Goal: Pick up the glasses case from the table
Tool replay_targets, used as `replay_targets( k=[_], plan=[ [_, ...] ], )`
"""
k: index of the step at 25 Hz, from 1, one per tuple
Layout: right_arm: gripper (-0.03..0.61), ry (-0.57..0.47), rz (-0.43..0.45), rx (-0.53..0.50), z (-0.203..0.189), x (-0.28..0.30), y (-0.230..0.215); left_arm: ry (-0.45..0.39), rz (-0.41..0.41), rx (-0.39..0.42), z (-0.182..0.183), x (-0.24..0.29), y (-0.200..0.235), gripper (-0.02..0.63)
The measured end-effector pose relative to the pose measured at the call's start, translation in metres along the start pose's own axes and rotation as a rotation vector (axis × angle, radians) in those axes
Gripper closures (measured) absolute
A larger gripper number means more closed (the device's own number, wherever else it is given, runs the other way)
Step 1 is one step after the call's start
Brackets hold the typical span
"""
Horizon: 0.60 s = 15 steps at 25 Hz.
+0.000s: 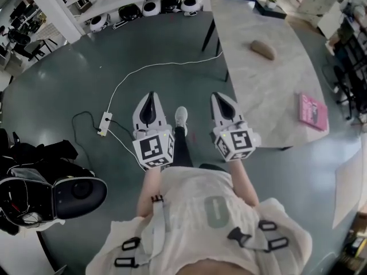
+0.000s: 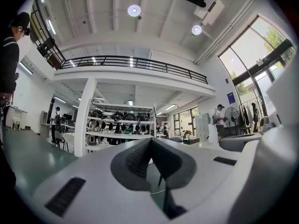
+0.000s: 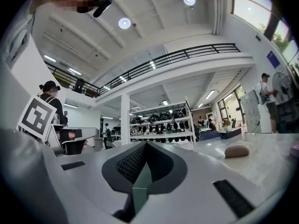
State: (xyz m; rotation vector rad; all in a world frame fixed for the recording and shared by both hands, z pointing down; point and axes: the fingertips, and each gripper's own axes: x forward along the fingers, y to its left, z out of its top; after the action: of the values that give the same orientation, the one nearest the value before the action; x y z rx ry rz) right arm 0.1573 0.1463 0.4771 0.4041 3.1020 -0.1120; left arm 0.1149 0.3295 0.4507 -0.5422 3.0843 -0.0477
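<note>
The glasses case (image 1: 262, 49) is a brown oval pouch lying on the far part of the marble table (image 1: 269, 90); in the right gripper view the case (image 3: 237, 150) shows at the right, well ahead. My left gripper (image 1: 151, 95) and right gripper (image 1: 218, 95) are held side by side over the floor, short of the table's near edge and far from the case. Both point level. The left gripper (image 2: 150, 140) has its jaws together with nothing in them, and so does the right gripper (image 3: 145, 143).
A pink book (image 1: 313, 110) lies near the table's right edge. On the floor, a white power strip (image 1: 104, 123) with its cable runs toward the table leg. A dark bag and helmet (image 1: 51, 191) sit at the left. Shelves (image 1: 143, 7) stand at the back.
</note>
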Motion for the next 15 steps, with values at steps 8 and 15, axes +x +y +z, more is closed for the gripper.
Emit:
replay_targets(
  k=[8, 15],
  plan=[
    [0.577, 0.021, -0.025, 0.007, 0.015, 0.119, -0.04, 0.04, -0.038, 0.008, 0.006, 0.136, 0.026, 0.611],
    [0.577, 0.02, -0.039, -0.062, 0.054, 0.251, -0.087, 0.055, -0.074, -0.002, 0.016, 0.277, 0.052, 0.611]
  ],
)
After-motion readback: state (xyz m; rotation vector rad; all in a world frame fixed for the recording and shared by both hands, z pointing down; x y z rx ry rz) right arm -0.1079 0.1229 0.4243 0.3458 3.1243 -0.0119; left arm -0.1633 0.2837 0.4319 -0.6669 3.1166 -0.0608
